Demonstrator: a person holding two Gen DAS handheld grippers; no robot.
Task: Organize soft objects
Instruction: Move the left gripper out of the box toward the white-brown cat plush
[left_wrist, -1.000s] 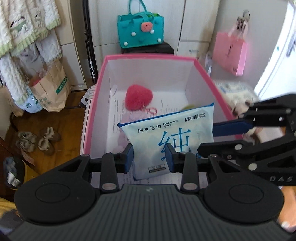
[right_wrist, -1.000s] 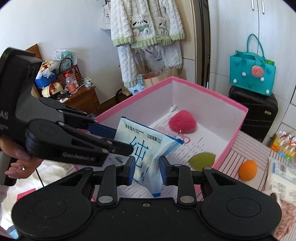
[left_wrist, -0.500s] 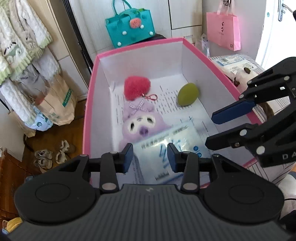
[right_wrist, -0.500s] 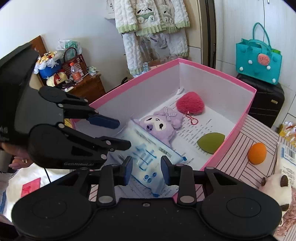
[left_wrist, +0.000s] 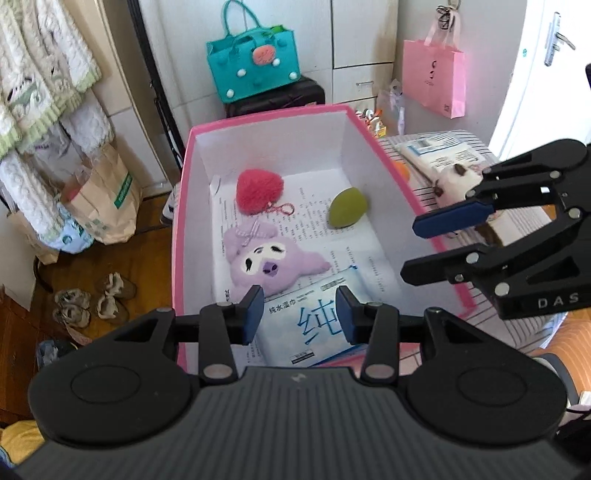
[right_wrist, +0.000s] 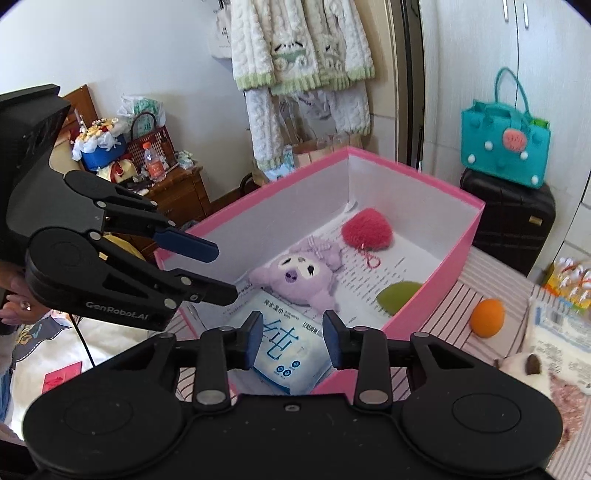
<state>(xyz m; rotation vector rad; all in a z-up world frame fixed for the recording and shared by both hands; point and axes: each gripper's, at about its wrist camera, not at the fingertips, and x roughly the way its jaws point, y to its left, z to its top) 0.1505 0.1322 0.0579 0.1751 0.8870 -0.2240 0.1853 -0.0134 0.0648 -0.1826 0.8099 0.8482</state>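
Four soft things lie in the pink box (left_wrist: 177, 236); both claws hang open, empty.

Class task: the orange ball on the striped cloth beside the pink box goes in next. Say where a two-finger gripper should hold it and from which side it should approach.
Grip the orange ball across its middle, coming from above. It is round, so any pair of opposite sides should serve, and it lies apart from the pink box, leaving finger room.
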